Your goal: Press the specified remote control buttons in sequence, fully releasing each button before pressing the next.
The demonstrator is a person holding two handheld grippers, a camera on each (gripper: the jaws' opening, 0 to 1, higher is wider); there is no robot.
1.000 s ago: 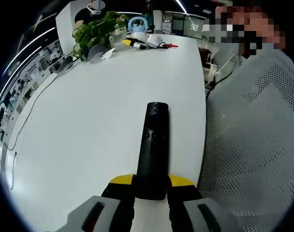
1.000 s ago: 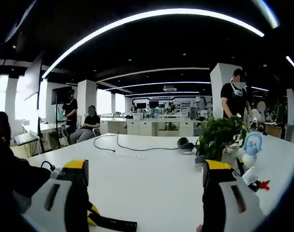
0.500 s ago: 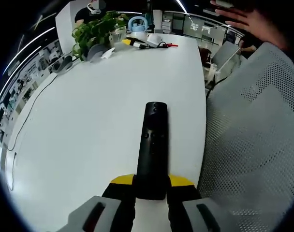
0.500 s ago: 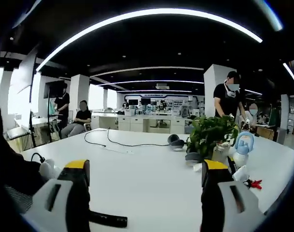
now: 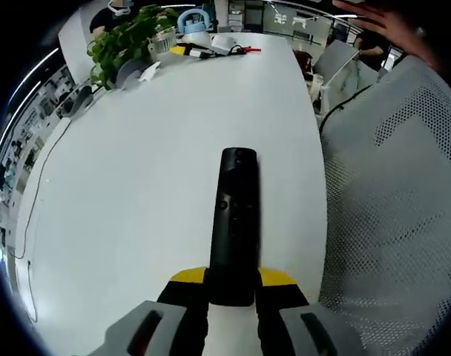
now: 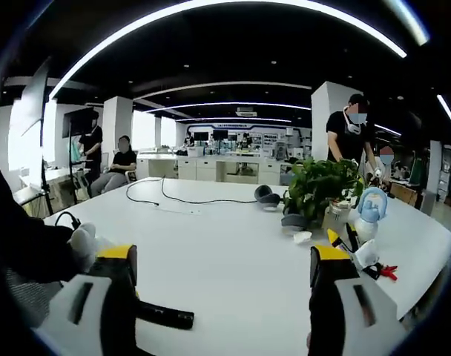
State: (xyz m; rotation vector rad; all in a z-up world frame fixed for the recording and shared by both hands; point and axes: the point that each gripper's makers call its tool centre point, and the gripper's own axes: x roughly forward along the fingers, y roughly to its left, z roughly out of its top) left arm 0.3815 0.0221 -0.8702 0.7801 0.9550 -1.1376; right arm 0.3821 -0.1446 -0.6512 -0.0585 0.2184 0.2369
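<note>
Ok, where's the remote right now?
In the left gripper view the remote is clamped at its near end in the left gripper, pointing out over the white table.

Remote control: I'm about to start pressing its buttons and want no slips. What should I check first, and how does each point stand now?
1. Remote control clamped in left hand-held gripper: ok.
2. Button face toward the camera: ok.
3. Right hand-held gripper open and empty: ok.
4. Right hand-held gripper lined up over a button: not ok, it points across the table.
5. Which button comes first: cannot tell.
</note>
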